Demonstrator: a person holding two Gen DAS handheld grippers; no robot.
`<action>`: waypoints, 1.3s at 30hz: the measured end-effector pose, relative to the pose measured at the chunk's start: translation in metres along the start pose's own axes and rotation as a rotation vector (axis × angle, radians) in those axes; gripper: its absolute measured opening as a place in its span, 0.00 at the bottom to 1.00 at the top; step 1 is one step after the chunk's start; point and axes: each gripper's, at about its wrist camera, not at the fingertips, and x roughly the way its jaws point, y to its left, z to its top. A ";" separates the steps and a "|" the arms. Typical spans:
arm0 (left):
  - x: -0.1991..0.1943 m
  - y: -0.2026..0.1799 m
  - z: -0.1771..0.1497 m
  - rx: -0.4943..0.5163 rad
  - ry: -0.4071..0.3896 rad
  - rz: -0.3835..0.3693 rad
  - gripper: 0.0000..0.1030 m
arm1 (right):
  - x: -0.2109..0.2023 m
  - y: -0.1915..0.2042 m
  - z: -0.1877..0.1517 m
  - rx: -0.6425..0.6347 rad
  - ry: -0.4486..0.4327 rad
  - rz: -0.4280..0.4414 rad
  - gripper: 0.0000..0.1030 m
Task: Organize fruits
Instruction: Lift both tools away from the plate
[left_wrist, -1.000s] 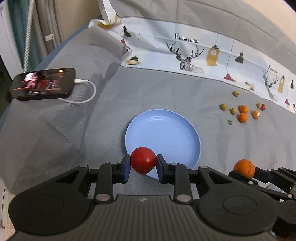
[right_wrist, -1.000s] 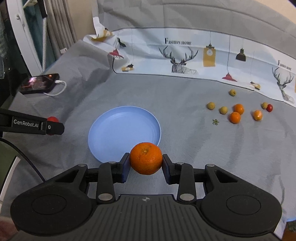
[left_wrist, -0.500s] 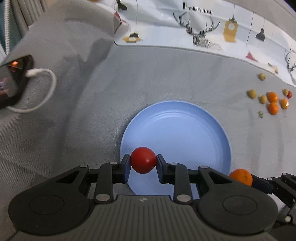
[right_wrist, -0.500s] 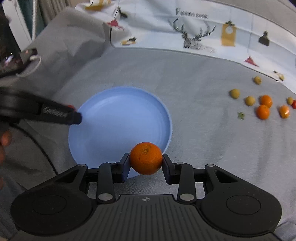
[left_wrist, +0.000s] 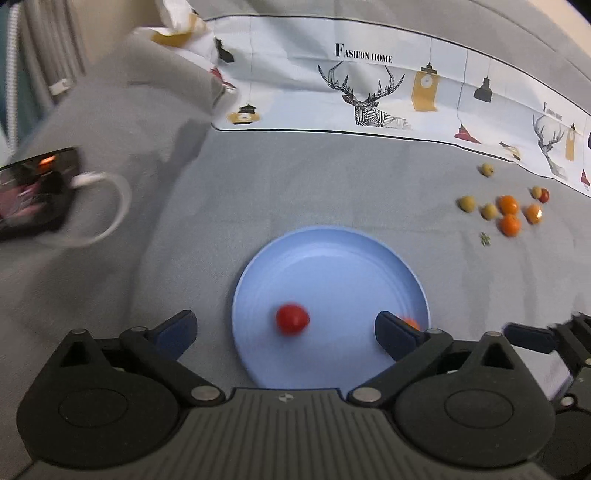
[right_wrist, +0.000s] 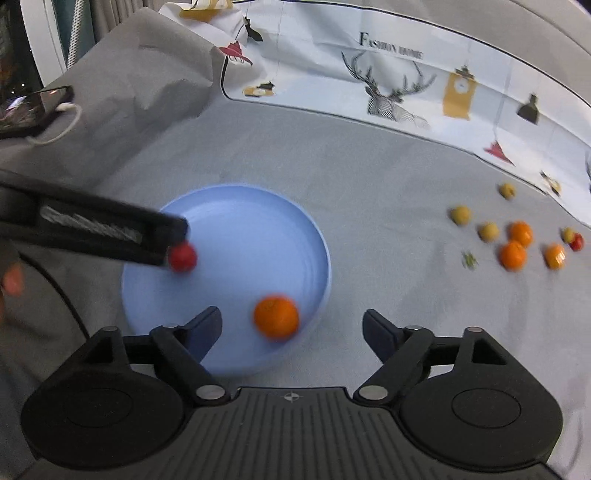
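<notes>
Jaws just opened, tomato and orange on plate

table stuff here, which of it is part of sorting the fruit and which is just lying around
Part of the job:
- blue plate
- red tomato and orange, both on the plate, just let go by the opening grippers
- loose fruits on the grey cloth

Just lying about:
- phone with its white cable
- printed deer cloth
- small green bit
</notes>
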 end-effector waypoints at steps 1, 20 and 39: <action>-0.010 0.000 -0.009 -0.009 0.001 0.011 1.00 | -0.010 -0.001 -0.008 0.019 0.012 0.008 0.89; -0.184 -0.009 -0.080 -0.058 -0.162 0.120 1.00 | -0.182 0.004 -0.072 0.034 -0.314 0.035 0.99; -0.252 -0.006 -0.108 -0.076 -0.326 0.073 1.00 | -0.256 0.022 -0.114 0.014 -0.484 -0.020 0.99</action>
